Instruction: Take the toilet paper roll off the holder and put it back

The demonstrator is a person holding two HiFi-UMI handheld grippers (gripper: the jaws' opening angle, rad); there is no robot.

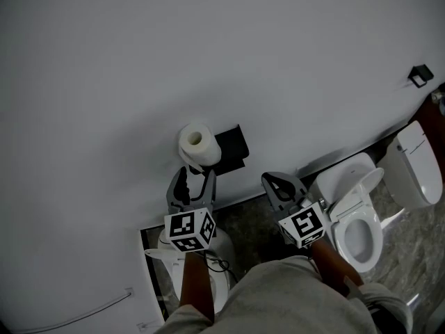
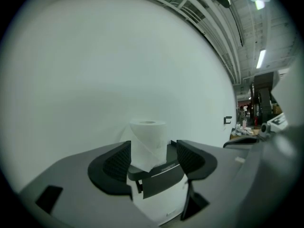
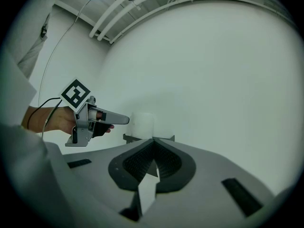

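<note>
1. Nearest me, the right gripper point(image 1: 281, 185) is clenched on nothing, its dark ribbed jaws meeting at the tips. It sits just left of the white ceramic toilet point(image 1: 358, 218).
2. Slightly further off, the left gripper point(image 1: 195, 178) stands released. Its jaws are apart and line up on either side of the white toilet paper roll point(image 1: 199, 145) without pressing on it.
3. That roll stands upright on the black wall-mounted holder point(image 1: 233, 148), against the plain white wall point(image 1: 208, 47).
4. To do this well, I'd ease the left gripper in until its pads bracket the roll's middle. Then close gently so the paper isn't crushed, and lift straight up, minding the loose hanging sheet.
</note>
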